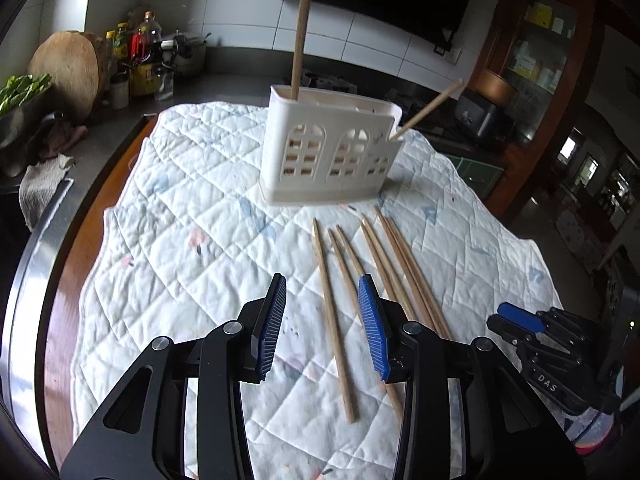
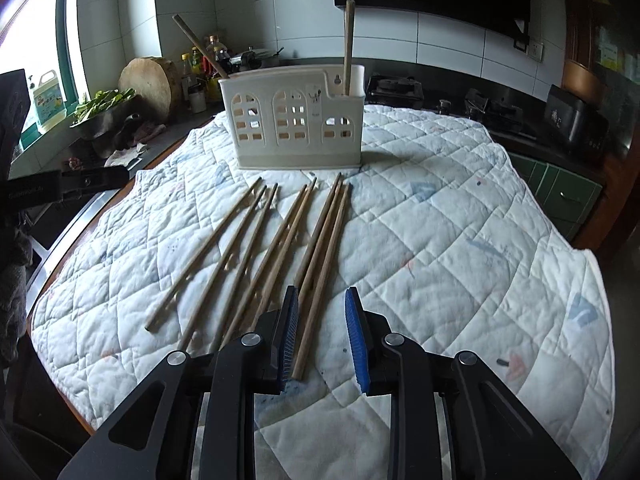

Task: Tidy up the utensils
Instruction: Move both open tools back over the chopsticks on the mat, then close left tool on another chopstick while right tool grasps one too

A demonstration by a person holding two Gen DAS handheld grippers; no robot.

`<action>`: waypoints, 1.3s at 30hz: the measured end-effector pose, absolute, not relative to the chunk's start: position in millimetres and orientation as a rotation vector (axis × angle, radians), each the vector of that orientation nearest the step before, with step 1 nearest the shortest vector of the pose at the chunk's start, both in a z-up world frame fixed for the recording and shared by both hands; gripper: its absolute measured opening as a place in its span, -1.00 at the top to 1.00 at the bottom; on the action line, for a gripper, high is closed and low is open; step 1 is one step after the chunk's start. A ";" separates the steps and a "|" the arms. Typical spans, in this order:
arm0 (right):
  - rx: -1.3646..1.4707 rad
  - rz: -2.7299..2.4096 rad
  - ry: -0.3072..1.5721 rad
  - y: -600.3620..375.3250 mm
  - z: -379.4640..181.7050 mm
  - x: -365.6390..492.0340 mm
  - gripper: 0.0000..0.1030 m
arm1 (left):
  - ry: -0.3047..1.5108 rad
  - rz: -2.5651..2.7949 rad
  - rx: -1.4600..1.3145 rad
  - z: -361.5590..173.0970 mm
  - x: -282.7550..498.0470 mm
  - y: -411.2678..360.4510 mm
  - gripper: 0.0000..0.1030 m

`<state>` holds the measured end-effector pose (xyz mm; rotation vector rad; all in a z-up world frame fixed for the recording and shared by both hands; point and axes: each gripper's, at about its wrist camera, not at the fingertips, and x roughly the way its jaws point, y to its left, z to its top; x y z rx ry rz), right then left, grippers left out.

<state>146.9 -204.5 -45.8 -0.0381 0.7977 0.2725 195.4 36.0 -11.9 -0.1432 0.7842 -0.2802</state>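
Item: loose chopsticks, wooden, about eight, lying flat on the quilted cloth. They fan from lower centre of the right wrist frame up toward the holder; long axes run roughly away from the camera, narrow tips toward the holder.

Item: utensil holder, white, windowed, upper centre of frame, upright. Two chopsticks already stand in it, one at each end.

Item: right gripper, jaws partly open, holding nothing. The butt end of the rightmost chopstick lies between the jaws, its axis nearly in line with the fingers.

Item: left gripper, jaws wide, empty. The leftmost chopstick passes between them, lower centre of the left wrist frame.

Judgement: each gripper straddles one stick; the right appears better aligned for a close-and-lift.
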 end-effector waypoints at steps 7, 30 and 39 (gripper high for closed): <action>0.016 0.261 0.862 -207.1 -78.9 148.0 0.54 | 0.864 -0.296 -0.108 -62.6 174.2 9.8 0.26; 0.000 0.261 0.865 -192.4 -88.6 152.7 0.67 | 0.942 -0.274 -0.102 -101.2 181.0 -1.8 0.73; -0.037 0.237 0.885 -187.7 -98.3 155.2 0.80 | 0.940 -0.269 -0.064 -101.7 180.7 -6.2 0.73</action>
